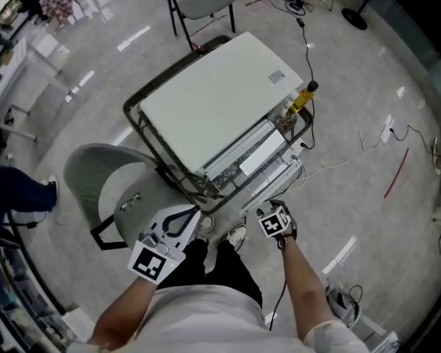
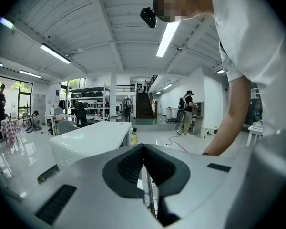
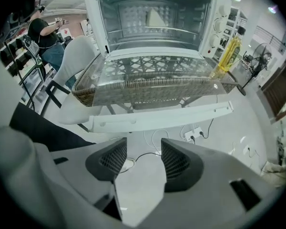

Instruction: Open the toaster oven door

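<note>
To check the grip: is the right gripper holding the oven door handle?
No, the right gripper stands open and empty, apart from the handle.

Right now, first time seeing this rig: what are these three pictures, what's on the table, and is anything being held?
No robot here: a person carries a two-jaw hand-held gripper in each hand. The head view comes from a camera on the person's head, looking down; the two gripper views come from cameras riding on each gripper, looking along its jaws. On the dark-framed wicker table stands a white box-shaped toaster oven, a yellow plastic bottle beside it. Its glass door already lies folded down, roughly level, white bar handle toward the person. The right hand-held gripper points down just short of that handle, jaws apart, only floor between them. The left hand-held gripper hangs aside, jaws together. Nothing is held.
</note>
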Demonstrator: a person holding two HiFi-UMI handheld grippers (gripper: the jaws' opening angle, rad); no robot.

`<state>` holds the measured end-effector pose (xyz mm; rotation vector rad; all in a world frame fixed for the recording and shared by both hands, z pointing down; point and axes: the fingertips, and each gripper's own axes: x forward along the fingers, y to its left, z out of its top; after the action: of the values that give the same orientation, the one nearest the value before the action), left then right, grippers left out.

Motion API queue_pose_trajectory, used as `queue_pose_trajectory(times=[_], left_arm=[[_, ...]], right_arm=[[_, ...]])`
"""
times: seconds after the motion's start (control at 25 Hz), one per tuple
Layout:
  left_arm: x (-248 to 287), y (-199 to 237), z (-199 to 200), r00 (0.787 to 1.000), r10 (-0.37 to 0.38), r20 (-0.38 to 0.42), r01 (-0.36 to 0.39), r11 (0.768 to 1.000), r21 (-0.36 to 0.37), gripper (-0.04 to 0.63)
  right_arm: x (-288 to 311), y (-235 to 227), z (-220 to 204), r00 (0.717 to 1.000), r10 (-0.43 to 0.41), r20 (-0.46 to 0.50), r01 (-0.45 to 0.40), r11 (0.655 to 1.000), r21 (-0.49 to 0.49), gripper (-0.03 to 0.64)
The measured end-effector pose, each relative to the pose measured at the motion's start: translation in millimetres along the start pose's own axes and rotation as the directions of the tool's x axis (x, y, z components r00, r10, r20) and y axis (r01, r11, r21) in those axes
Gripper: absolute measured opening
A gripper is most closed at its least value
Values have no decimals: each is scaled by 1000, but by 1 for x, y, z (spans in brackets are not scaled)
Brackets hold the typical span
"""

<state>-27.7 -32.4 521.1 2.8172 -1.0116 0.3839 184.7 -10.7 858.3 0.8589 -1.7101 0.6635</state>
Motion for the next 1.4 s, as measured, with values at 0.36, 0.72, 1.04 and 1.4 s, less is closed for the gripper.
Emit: queue_pose_trajectory(times=[0.36, 0.72, 1.04, 1.4], left_arm=[[14, -5, 32, 992, -83, 99, 82, 997, 13, 17], [12, -2, 63, 972, -116, 204, 109, 993, 46, 17], [1, 9, 81, 958, -111, 264, 92, 992, 85, 17], [-8, 22, 103, 949, -70, 308, 43, 995, 94, 17]], right_arm=[[-62, -8, 34, 988, -94, 119, 86, 994, 67, 138], [-117, 6, 86, 962, -108, 251, 76, 988, 133, 23], [-183, 37, 150, 883, -109, 456, 57, 990, 126, 21], [-285, 36, 215, 727, -172, 665, 101, 984, 145, 21]])
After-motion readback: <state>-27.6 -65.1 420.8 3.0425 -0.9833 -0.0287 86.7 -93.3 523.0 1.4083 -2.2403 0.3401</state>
